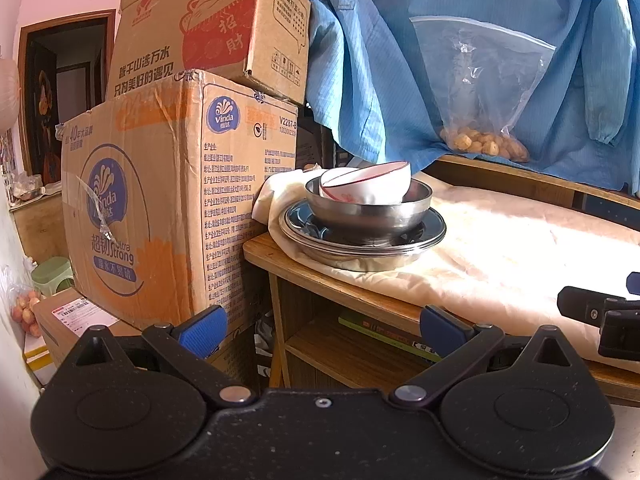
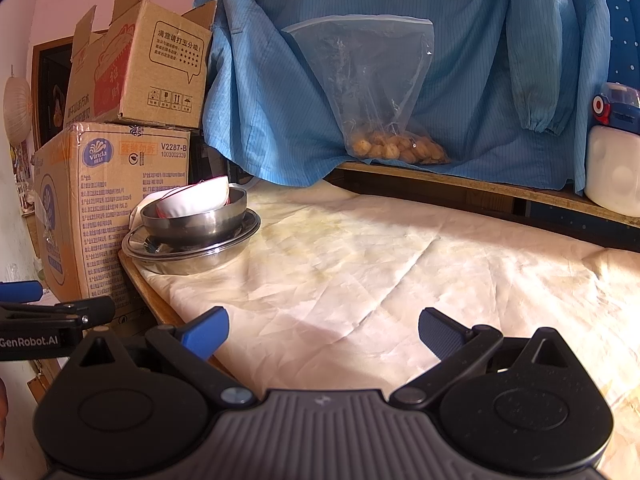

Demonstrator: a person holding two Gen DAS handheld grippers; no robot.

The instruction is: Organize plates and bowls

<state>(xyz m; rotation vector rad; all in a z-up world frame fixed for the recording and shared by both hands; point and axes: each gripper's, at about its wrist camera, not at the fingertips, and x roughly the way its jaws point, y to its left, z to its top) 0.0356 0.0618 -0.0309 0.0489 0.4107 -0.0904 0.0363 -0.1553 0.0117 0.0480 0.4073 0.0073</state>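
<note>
The dish pile sits at the far left corner of the worktop (image 2: 360, 272) – white bowl (image 1: 372, 188) tipped in a steel bowl (image 1: 368, 212) on plates (image 1: 362, 248). Left tongs (image 1: 323, 330) & right tongs (image 2: 323, 332) both open, holding nothing – pile's straight ahead of the left, so left's prob nearer

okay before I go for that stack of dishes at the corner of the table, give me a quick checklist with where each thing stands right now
1. Left tool open and empty: ok.
2. Right tool open and empty: ok.
3. White bowl seated flat in the steel bowl: not ok, it sits tilted.
4. Steel bowl resting inside the steel plates: ok.
5. Stack well back from the table edge: not ok, the plates sit at the corner next to the cardboard box.
6. Cloth in front of the stack free of other items: ok.
</note>
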